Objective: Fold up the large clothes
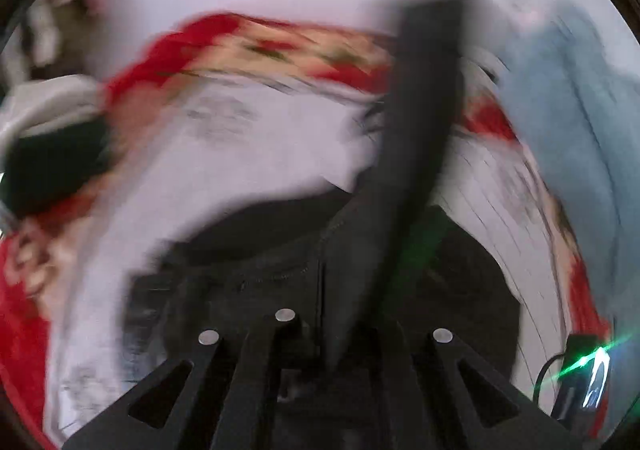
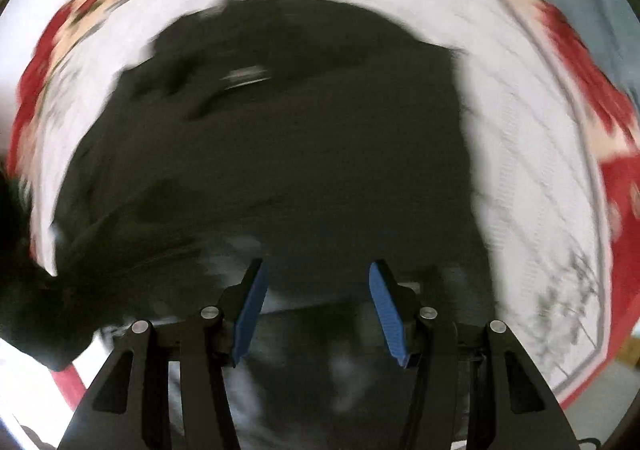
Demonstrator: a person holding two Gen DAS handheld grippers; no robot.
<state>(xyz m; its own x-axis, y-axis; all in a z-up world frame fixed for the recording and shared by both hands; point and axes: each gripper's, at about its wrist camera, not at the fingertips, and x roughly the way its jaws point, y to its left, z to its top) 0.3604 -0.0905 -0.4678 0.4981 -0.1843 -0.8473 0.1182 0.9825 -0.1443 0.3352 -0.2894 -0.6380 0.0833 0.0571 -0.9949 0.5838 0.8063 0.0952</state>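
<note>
The black garment (image 2: 280, 154) lies spread on the white, red-bordered bedspread (image 2: 520, 178), a strip of it clamped in the closed left gripper (image 1: 336, 354) while the right gripper (image 2: 316, 302) hangs open and empty above, so a hard pull could drag the fold crooked.

White cloth with red floral border (image 2: 536, 154) covering the surface, pale blue fabric (image 1: 568, 98) beside it — everything motion-blurred

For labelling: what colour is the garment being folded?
Black garment; it shows best in the right wrist view.
</note>
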